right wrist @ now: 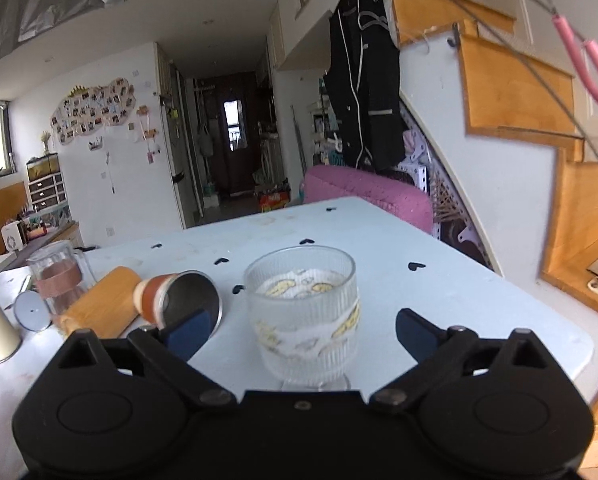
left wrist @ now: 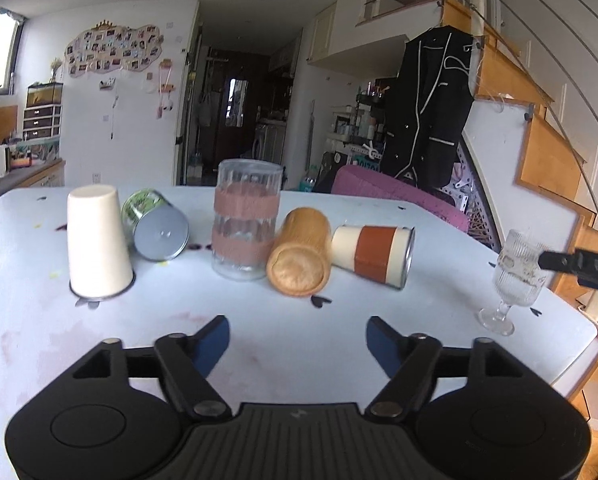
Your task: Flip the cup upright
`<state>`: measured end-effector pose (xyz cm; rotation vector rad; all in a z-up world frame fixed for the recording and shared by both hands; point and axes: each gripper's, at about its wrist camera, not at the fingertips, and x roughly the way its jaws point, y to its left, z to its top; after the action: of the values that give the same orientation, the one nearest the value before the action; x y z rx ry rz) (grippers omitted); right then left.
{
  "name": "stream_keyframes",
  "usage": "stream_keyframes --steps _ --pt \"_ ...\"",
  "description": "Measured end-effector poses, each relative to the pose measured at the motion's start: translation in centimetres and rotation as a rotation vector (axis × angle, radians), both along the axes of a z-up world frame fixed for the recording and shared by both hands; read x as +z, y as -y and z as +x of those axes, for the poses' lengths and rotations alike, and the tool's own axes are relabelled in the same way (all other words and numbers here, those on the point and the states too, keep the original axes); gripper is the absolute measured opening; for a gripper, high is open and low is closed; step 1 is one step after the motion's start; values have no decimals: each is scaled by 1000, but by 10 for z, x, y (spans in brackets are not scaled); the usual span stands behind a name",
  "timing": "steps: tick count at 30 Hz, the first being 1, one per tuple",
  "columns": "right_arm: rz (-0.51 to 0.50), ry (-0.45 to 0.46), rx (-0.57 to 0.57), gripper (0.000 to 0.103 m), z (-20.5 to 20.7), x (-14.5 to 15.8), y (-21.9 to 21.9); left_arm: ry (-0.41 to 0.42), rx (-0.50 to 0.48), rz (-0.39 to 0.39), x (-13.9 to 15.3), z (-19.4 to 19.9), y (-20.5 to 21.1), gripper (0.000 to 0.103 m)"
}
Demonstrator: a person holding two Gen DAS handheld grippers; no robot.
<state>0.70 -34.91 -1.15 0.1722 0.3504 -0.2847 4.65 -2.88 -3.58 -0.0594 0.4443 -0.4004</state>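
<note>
Between your right gripper (right wrist: 299, 334)'s spread, empty fingers stands the ribbed stemmed glass (right wrist: 303, 314), upright at the table (right wrist: 479, 300)'s near right corner. It's fragile and slick, so take the bowl, not the stem. Your left gripper (left wrist: 297, 344) hangs open; beyond, the banded cup (left wrist: 373, 256) lies sideways.

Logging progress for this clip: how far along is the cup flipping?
Done: the goblet stands upright on its foot, between the open fingers of the right hand-held gripper, apparently untouched. The ribbed glass is upright too. In hand: nothing; the left hand-held gripper is open. Left: white cup upside down; tin, wooden cup and banded cup on their sides.
</note>
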Motion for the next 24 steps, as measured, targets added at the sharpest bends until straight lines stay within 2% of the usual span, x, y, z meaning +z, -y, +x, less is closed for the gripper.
stream_keyframes --steps 4,13,24 --pt "-6 40 -14 101 -23 -4 -15 21 1 17 3 -3 8 93" --pt "-20 -1 -30 101 -50 -20 -33 28 8 44 3 -5 14 97" --pt "-64 24 -35 101 -68 -15 -50 44 -5 47 4 -10 21 101"
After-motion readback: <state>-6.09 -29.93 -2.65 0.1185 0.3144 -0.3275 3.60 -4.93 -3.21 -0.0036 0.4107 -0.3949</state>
